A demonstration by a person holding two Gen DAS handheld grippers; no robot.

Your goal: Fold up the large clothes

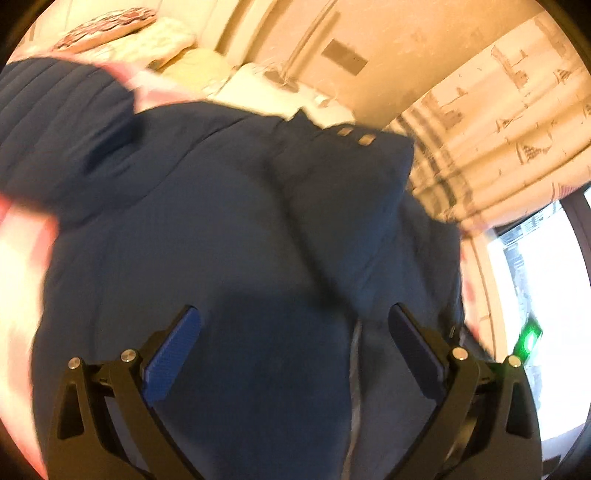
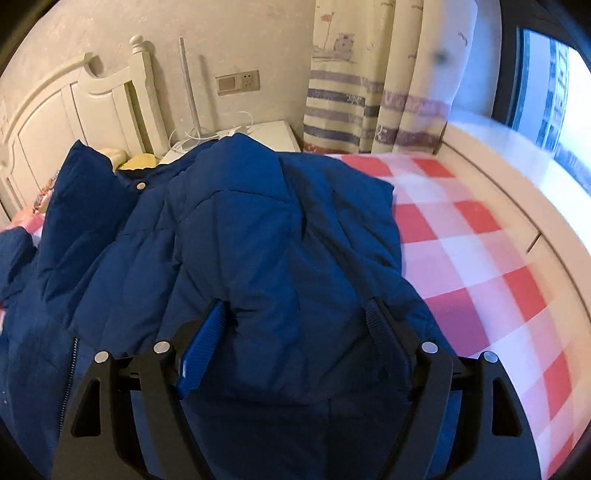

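Observation:
A large navy quilted jacket [image 1: 258, 221] lies bunched on the bed and fills most of the blurred left wrist view. My left gripper [image 1: 294, 310] hovers over it, jaws wide apart, gripping nothing. In the right wrist view the same jacket [image 2: 258, 221] is folded over itself, with a snap button [image 2: 140, 186] near its collar and a zipper [image 2: 72, 369] at the lower left. My right gripper [image 2: 295, 303] stands open just above it. A puffed fold of fabric sits between the fingers, but the blue pads [image 2: 201, 354] do not squeeze it.
The red-and-white checked sheet [image 2: 461, 240] lies bare to the right of the jacket. A white headboard [image 2: 74, 110], a nightstand [image 2: 273, 133] with cables, and striped curtains [image 2: 369, 92] stand behind. The window [image 2: 561, 92] and its white ledge [image 2: 517, 177] run along the right. Pillows [image 1: 110, 26] lie far left.

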